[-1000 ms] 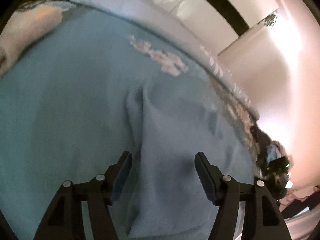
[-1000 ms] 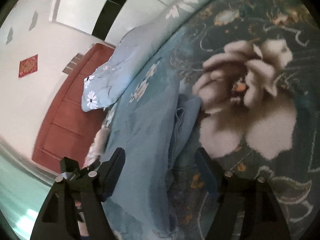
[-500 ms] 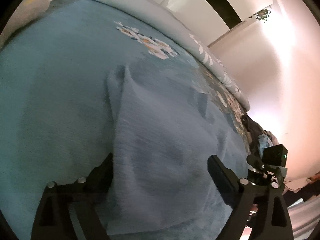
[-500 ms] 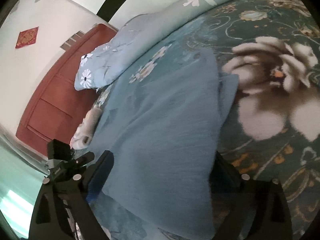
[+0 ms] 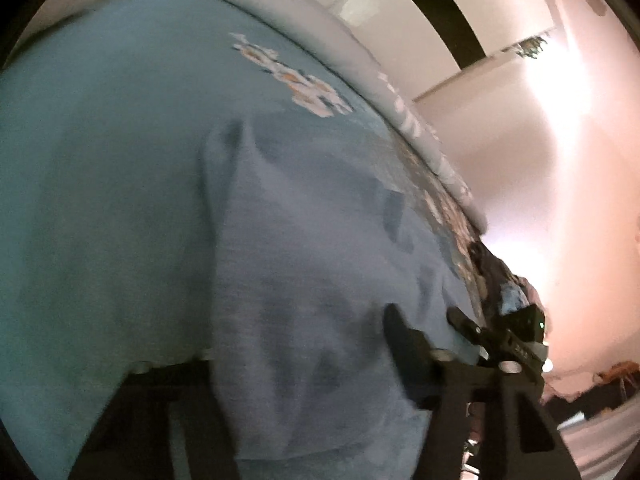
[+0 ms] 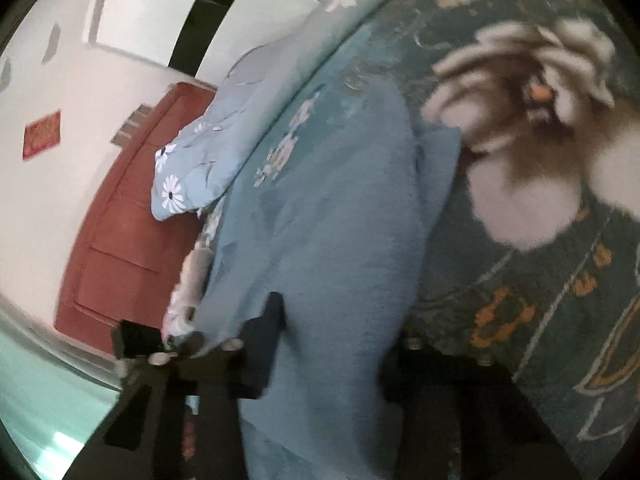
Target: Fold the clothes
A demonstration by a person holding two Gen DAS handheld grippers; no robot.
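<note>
A light blue garment [image 5: 312, 264] lies spread on the bed, with a fold ridge running along its left side. My left gripper [image 5: 288, 364] stands open at its near edge; the cloth lies between the jaws and drapes over the left finger, while the right finger [image 5: 404, 344] shows. In the right wrist view the same garment [image 6: 340, 216] fills the middle. My right gripper [image 6: 336, 356] is open too, with cloth between its jaws; its left finger [image 6: 264, 340] shows and the right one is covered.
The bed has a teal bedspread [image 6: 540, 280] with large pale flowers. A blue flowered pillow [image 6: 208, 152] lies at the head, before a red-brown headboard [image 6: 116, 240]. Each view catches the other gripper at the garment's far corner. Pale walls [image 5: 520, 128] stand beyond.
Both grippers' jaws have spread wider than a second ago. Each has pushed in at the garment's edge, so the cloth now covers one finger of each.
</note>
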